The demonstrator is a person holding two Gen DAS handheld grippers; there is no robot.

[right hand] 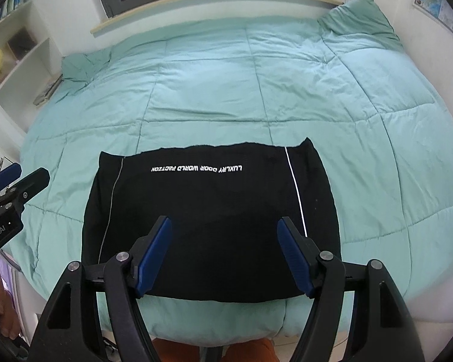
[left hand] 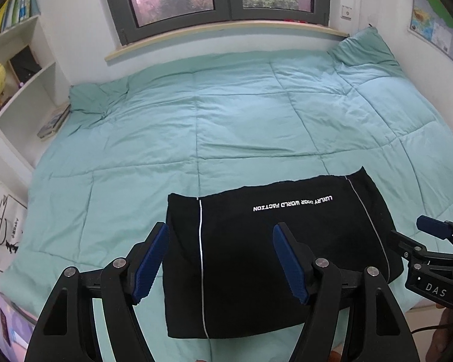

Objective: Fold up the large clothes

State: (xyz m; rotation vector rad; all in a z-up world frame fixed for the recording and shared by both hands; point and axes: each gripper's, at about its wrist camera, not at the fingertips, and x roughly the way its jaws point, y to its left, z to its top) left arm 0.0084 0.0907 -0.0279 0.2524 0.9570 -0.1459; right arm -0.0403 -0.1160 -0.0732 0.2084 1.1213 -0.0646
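A black garment with white piping and white lettering lies folded into a flat rectangle at the near edge of the bed; it also shows in the right wrist view. My left gripper is open and empty, held above the garment's left part. My right gripper is open and empty, held above the garment's near middle. The right gripper shows at the right edge of the left wrist view, and the left gripper at the left edge of the right wrist view.
The teal quilt covers the bed. A pillow lies at the far right corner under the window sill. White shelves with books and a yellow globe stand at the left. A map hangs on the right wall.
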